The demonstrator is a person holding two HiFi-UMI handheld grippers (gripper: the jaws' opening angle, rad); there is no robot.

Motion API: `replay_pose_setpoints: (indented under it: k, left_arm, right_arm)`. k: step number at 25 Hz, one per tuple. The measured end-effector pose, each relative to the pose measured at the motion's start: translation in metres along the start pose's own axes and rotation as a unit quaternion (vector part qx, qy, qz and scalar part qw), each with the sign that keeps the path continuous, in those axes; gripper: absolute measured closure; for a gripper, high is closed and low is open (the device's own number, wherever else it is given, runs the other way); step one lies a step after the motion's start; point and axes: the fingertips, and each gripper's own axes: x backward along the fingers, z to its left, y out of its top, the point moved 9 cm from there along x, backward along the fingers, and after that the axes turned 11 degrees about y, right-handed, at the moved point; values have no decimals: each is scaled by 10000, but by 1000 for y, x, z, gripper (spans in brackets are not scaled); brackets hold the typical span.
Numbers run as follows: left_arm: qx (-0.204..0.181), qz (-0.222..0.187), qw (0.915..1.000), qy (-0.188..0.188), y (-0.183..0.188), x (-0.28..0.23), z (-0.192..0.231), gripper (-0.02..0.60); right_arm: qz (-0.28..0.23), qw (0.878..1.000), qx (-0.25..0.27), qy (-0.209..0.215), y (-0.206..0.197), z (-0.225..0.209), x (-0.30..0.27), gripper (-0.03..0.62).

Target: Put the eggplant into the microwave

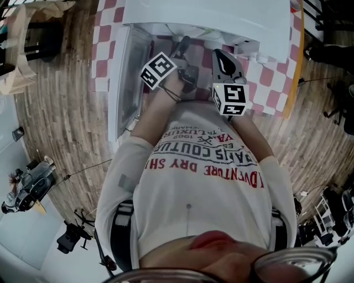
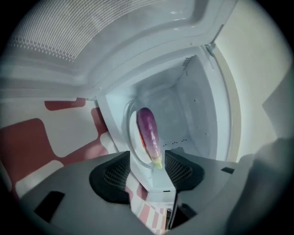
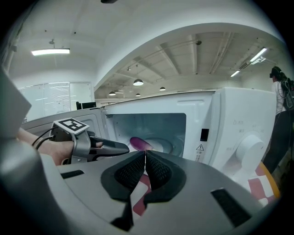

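Observation:
A purple eggplant (image 2: 149,131) lies on the glass turntable (image 2: 132,137) inside the white microwave (image 2: 195,108), green stem end toward the camera. My left gripper (image 2: 147,167) is open just in front of the cavity; its pads do not touch the eggplant. The right gripper view shows the eggplant (image 3: 139,143) in the lit cavity, with the left gripper (image 3: 120,148) reaching toward it from the left. My right gripper (image 3: 145,158) is shut with nothing in it, outside the microwave (image 3: 239,124). From the head view both grippers, left (image 1: 185,52) and right (image 1: 221,61), sit at the microwave's (image 1: 221,16) opening.
The microwave door (image 1: 124,77) swings open to the left. A control dial (image 3: 250,147) is on its right panel. A red and white checked cloth (image 1: 265,77) covers the table. Camera gear (image 1: 27,185) stands on the wooden floor at left. A person (image 3: 280,92) stands far right.

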Motion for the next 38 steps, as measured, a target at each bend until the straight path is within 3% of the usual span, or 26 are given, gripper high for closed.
replay_pose_setpoints:
  k: [1, 3, 4, 8, 11, 14, 17, 22, 24, 26, 32, 38]
  left_arm:
    - [-188, -25, 9998, -18, 0, 6, -3, 354]
    - [-635, -85, 9979, -37, -1, 20, -11, 504]
    - [-845, -116, 9963, -66, -2, 26, -15, 535]
    - [-1502, -190, 9878, -368, -8, 51, -32, 551]
    - [-2266, -371, 9711, -649, -11, 72, -49, 555]
    - [-3264, -718, 9387, -846, -12, 92, -68, 555]
    - [-4211, -1141, 8946, -970, -12, 112, -82, 555]
    - [-5186, -1633, 8327, -1050, -15, 134, -96, 555]
    - [-5433, -1745, 8150, -1012, -16, 138, -97, 555]
    - [-5505, -1779, 8100, -961, -16, 141, -97, 554]
    - [-5386, -1796, 8179, -934, -10, 144, -94, 555]
    - [-5384, -1750, 8193, -911, -11, 143, -92, 554]
  right_arm:
    - [-27, 10000, 8, -19, 1, 2, 2, 566]
    - [-87, 9999, 21, -67, 1, 6, 7, 566]
    - [-121, 9999, 25, -95, 2, 7, 9, 566]
    - [-277, 9994, 42, -197, 4, 14, 18, 566]
    - [-412, 9988, 86, -269, 8, 21, 25, 566]
    - [-579, 9977, 156, -331, 14, 27, 32, 566]
    - [-727, 9965, 223, -358, 18, 36, 39, 566]
    - [-859, 9949, 360, -389, 24, 48, 44, 568]
    - [-859, 9945, 426, -411, 26, 50, 45, 568]
    - [-842, 9943, 493, -424, 28, 53, 46, 568]
    - [-786, 9942, 622, -389, 29, 56, 44, 568]
    - [-756, 9938, 711, -388, 32, 58, 42, 568]
